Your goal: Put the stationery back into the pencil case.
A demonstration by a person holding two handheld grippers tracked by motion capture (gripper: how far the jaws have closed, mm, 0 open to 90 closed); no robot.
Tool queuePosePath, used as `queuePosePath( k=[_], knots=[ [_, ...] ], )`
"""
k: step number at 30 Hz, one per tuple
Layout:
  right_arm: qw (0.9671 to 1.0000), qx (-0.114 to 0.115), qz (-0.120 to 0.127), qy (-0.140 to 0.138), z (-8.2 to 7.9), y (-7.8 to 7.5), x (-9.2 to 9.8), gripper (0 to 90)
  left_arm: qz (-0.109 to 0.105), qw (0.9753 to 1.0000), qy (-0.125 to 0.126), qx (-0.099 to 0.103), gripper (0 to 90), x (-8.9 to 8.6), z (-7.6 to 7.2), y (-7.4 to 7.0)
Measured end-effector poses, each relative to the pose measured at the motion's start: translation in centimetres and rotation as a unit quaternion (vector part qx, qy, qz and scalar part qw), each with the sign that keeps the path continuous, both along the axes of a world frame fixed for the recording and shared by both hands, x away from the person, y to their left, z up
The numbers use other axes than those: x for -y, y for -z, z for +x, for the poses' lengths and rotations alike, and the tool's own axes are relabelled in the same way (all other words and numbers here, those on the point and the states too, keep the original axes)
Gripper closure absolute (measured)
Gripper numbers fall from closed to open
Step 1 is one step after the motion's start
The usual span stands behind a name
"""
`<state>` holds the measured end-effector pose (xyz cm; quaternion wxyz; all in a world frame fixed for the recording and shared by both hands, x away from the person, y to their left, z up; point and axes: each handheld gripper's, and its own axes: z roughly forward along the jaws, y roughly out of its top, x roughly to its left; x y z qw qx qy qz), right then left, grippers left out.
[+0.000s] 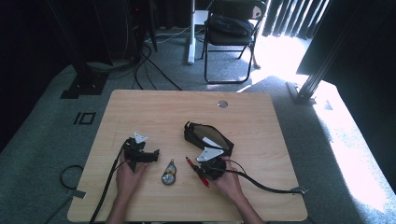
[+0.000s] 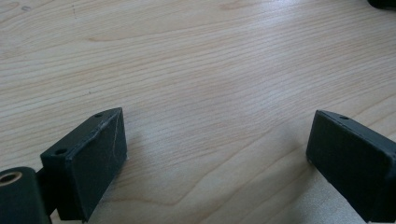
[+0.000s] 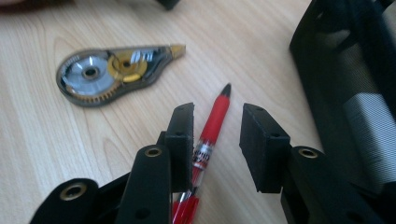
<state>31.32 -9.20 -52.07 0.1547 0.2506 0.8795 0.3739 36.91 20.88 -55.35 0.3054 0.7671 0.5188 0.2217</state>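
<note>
A red pen (image 1: 192, 165) (image 3: 215, 119) lies on the wooden table (image 1: 154, 107), its black tip pointing away from me. My right gripper (image 1: 201, 171) (image 3: 217, 123) is open and straddles the pen: the left jaw touches the barrel, while a gap separates the barrel from the right jaw. A correction tape dispenser (image 1: 169, 174) (image 3: 112, 70) lies flat just left of the pen. An open black mesh pouch (image 1: 208, 136) (image 3: 345, 70) sits right behind the right gripper. My left gripper (image 1: 152, 154) (image 2: 217, 135) is open wide over bare wood, left of the dispenser.
A round cable hole (image 1: 222, 103) sits near the table's far edge. Black cables trail from both grippers over the near edge. A folding chair (image 1: 233, 28) and floor cables stand beyond the table. Bright sunlight falls on the carpet at the right.
</note>
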Motion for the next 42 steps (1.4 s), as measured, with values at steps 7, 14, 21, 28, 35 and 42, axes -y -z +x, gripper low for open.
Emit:
queuePosePath(
  k=[7, 14, 21, 28, 35, 42],
  knots=[
    [0.9997, -0.020, -0.016, -0.003, -0.1, 1.7, -0.6, 68.0, 0.000, 1.0000, 0.000, 0.000, 5.4, 0.0, 0.0, 0.0],
    [0.9992, -0.027, -0.029, 0.001, -0.2, 2.4, -0.7, 72.7, 0.000, 1.0000, 0.000, 0.000, 5.4, 0.0, 0.0, 0.0],
    [0.9988, -0.036, -0.032, 0.006, 0.0, 2.3, -0.6, 78.5, 0.000, 1.0000, 0.000, 0.000, 5.4, 0.0, 0.0, 0.0],
    [0.9980, -0.061, -0.020, 0.004, 0.4, 2.3, 0.3, 78.2, 0.000, 1.0000, 0.000, 0.000, 5.5, 0.0, 0.0, 0.0],
    [0.9980, -0.056, -0.028, -0.002, 0.4, 2.2, 0.4, 79.1, 0.000, 1.0000, 0.000, 0.000, 5.4, 0.0, 0.0, 0.0],
    [0.9987, -0.043, -0.026, 0.004, 0.3, 1.6, 0.6, 79.2, 0.000, 1.0000, 0.000, 0.000, 5.4, 0.0, 0.0, 0.0]
  ],
)
